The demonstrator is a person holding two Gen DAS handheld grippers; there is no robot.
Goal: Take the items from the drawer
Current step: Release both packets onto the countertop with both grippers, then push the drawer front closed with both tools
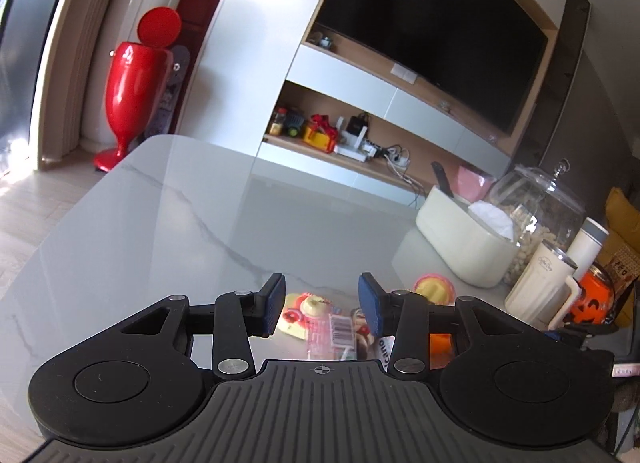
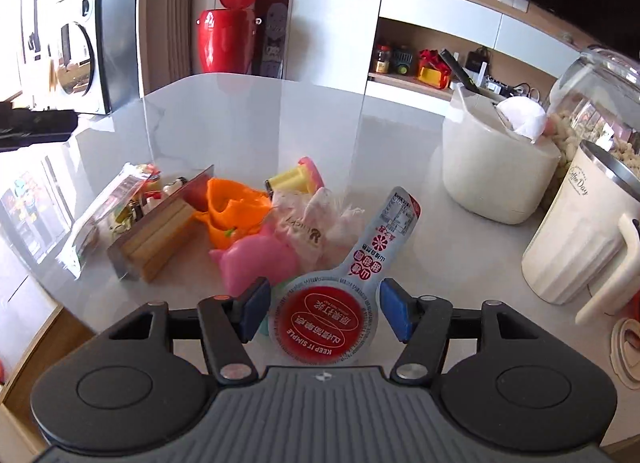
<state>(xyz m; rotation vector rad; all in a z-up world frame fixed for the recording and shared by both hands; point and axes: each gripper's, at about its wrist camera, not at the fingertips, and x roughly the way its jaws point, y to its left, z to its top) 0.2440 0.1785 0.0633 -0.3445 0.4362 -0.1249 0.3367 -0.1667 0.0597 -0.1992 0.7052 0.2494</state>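
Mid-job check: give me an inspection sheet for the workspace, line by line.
Surface: grey marble-look table, glossy.
Job's things: a pile on the table: red-lidded cup, pink toy, orange toy, wooden block, snack packet.
Clutter: cream box, glass jar, cream mug.
Grippers: left gripper open, empty; right gripper open, the cup between its jaws, pads off it.
Cables: power strip with cords on the shelf.
Surroundings: television, red bin.
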